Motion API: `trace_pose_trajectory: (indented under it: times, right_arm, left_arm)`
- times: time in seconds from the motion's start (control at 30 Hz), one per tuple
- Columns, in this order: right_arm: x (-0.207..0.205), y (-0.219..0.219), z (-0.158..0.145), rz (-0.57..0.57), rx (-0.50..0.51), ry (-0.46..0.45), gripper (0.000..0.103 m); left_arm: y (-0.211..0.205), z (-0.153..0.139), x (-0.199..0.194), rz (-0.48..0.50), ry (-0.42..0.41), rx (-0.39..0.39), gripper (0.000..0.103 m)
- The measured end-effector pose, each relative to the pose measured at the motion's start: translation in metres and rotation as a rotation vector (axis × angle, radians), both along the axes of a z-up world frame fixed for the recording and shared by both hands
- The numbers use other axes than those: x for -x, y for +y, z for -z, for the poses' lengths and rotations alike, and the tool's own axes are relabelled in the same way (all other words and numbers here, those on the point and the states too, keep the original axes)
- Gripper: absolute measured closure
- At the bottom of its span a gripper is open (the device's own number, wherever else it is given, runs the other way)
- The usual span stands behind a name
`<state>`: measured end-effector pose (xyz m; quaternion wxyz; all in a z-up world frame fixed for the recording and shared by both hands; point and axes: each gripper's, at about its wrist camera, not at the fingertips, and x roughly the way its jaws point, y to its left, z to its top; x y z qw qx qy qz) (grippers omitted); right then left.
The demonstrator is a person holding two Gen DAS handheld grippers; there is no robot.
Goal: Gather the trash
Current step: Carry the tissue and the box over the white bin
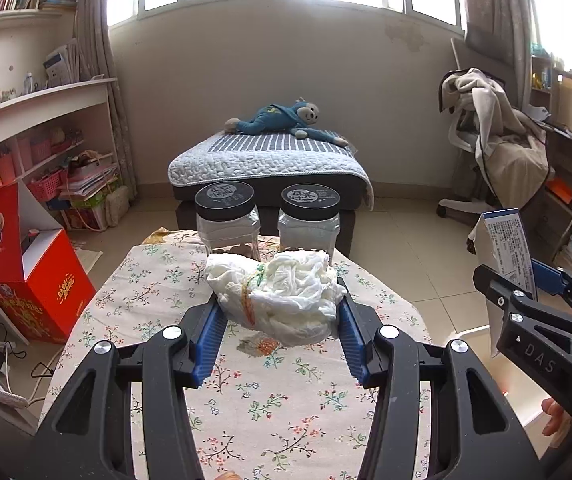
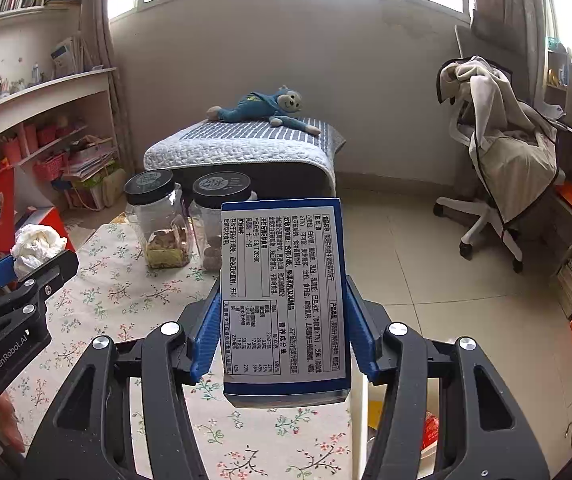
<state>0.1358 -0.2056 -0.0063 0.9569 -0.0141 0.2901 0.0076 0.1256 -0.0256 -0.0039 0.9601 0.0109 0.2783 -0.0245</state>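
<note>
We pinched the crumpled tissue wad [image 1: 282, 300] in our left gripper [image 1: 280, 322] and the blue snack box [image 2: 284, 300] in our right gripper [image 2: 284, 328], lifted off the flowery tablecloth [image 1: 278, 408], probably to carry both to a bin.

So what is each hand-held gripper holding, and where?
Left hand-held gripper: crumpled white wad, pinched at its sides. Right hand-held gripper: blue box, by its long edges.

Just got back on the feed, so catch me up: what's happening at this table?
A person is clearing trash with two handheld grippers. The left gripper is clamped on a crumpled white wad, held above the floral tablecloth. The right gripper grips a blue and white printed box. Two black-lidded jars stand at the table's far edge, untouched. A white bin shows at the table's right.
</note>
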Motion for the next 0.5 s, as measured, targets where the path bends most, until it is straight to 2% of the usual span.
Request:
trace_pose_trajectory:
  times: [0.3,0.5]
  right_arm:
    - [0.011,-0.063,-0.002,0.128,-0.028,0.005,0.051]
    - [0.014,-0.107,0.004,0.238,-0.045,0.039,0.051]
  left_arm:
    - [-0.040,0.006,0.003,0.062,0.006,-0.027,0.052]
    - [-0.066,0.011,0.009,0.108,0.010,-0.042,0.052]
